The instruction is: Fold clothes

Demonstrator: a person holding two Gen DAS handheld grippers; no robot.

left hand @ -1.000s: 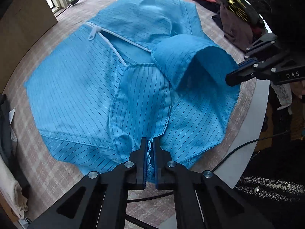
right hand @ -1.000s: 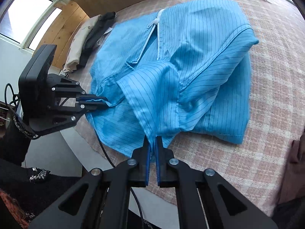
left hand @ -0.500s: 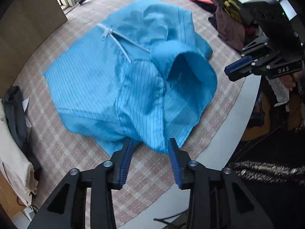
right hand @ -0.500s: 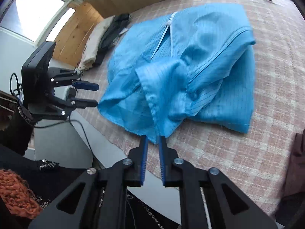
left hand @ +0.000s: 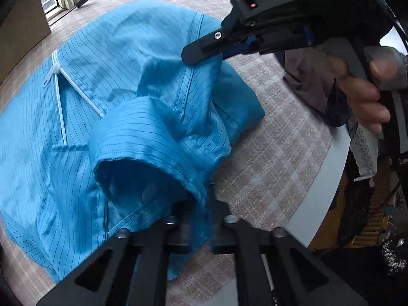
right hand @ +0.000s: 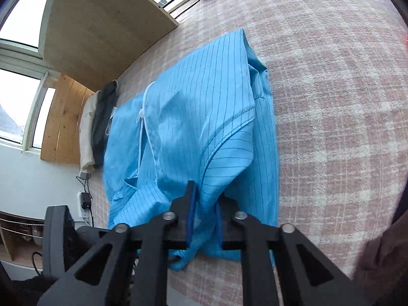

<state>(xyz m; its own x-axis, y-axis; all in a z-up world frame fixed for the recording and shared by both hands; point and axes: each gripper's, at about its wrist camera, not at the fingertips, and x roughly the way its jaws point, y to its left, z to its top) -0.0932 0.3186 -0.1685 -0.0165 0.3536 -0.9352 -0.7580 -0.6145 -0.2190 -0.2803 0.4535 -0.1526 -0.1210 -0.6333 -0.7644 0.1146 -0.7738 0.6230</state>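
Currently, going left to right across my two views.

Item: stack of folded clothes point(right hand: 95, 127), pale and dark, at the far left edge of the checked tablecloth point(right hand: 331, 89), just beside the garment's left margin.

Item: blue striped garment point(left hand: 76, 97), lying mid-table on the cloth, white zipper point(left hand: 57, 94) uppermost. Its near portion is bunched and raised; the far portion lies flat. In my right wrist view the garment's right edge runs straight, with a broad band of bare cloth to its right.

Item: left gripper point(left hand: 201, 219). A cuffed fold of the blue fabric drapes down between my fingers, which stand a little apart with the cloth in the gap. The picture is blurred there and I cannot tell whether they pinch it.

Item: right gripper point(right hand: 204, 219). Its fingers are apart, with blue fabric passing between the pads; no firm clamp is visible. In my left wrist view it reaches in from the upper right, held by a hand point(left hand: 362, 89), its tip touching the raised fabric.

Item: pile of dark clothes point(left hand: 306, 81), right of the garment, partly hidden behind the right gripper.

Item: table edge point(left hand: 321, 186), pale grey, curving along the near right; bare tablecloth lies between it and the garment.
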